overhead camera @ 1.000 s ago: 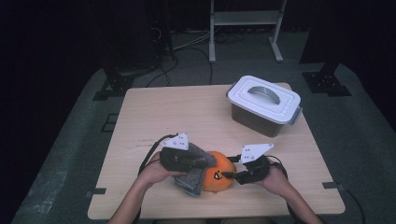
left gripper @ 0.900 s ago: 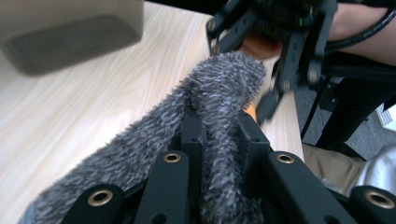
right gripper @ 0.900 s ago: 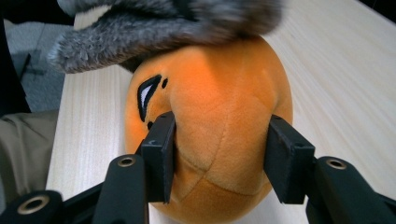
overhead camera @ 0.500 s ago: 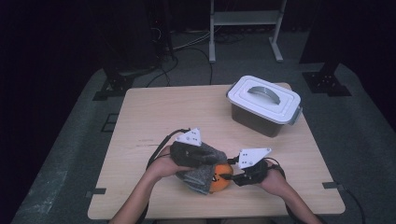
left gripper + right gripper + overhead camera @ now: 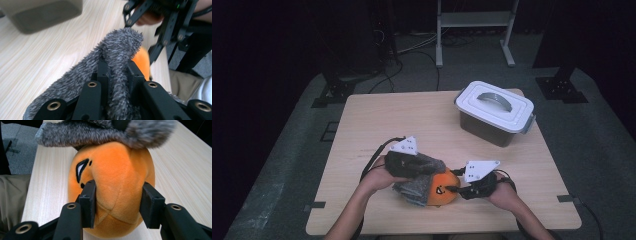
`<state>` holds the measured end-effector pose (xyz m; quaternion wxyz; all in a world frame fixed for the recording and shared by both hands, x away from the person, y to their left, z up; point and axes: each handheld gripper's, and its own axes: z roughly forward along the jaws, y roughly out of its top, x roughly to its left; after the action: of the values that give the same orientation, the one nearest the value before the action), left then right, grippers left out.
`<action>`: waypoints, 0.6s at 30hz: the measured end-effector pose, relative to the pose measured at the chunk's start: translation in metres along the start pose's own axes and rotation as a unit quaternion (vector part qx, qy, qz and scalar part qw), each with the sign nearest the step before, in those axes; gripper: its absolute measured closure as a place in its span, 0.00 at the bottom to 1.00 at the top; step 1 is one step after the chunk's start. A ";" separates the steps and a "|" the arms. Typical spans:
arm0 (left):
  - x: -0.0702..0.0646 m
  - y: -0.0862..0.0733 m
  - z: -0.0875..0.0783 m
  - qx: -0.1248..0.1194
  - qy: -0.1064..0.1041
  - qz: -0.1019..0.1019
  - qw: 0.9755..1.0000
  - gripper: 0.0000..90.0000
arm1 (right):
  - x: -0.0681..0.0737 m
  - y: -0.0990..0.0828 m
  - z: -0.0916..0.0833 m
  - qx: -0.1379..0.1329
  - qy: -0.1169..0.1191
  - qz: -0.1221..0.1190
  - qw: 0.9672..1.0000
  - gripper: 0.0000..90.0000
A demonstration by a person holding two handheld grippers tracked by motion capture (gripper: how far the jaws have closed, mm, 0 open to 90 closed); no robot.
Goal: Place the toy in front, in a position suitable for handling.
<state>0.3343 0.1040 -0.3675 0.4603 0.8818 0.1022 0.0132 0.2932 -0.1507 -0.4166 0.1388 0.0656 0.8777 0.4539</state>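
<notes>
An orange plush toy point(image 5: 444, 194) with a stitched black eye lies near the table's front edge. My right gripper point(image 5: 120, 197) is shut on it; its jaws have just been closing and press into both sides of the toy point(image 5: 117, 170). A grey fuzzy cloth point(image 5: 414, 187) drapes over the toy's top and left side. My left gripper point(image 5: 117, 67) is shut on a fold of this cloth point(image 5: 120, 45), with the orange toy point(image 5: 143, 60) showing behind it. In the high view, the left gripper point(image 5: 429, 167) sits left of the toy and the right gripper point(image 5: 458, 190) at its right.
A grey bin with a white handled lid point(image 5: 494, 112) stands shut at the back right of the wooden table point(image 5: 402, 120). Cables trail from both grippers. A metal rack stands on the floor beyond the table.
The left gripper has shifted slightly, and the grey cloth now lies further over the top of the orange toy. The right hand has stayed beside the toy.
</notes>
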 end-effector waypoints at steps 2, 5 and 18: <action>-0.002 0.008 0.004 0.004 -0.004 0.011 1.000 0.85 | 0.001 0.001 -0.001 -0.002 0.001 -0.003 1.000 0.58; -0.003 0.014 0.010 0.015 -0.005 0.023 1.000 0.85 | 0.000 0.000 -0.002 -0.001 0.001 0.000 1.000 0.58; 0.013 -0.024 -0.015 0.011 0.021 -0.035 0.999 0.85 | -0.004 -0.001 -0.011 0.013 -0.008 -0.034 0.999 0.60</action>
<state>0.3414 0.1323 -0.3793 0.4489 0.8820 0.1425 0.0148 0.2941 -0.1606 -0.4108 0.1598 0.0412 0.8840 0.4373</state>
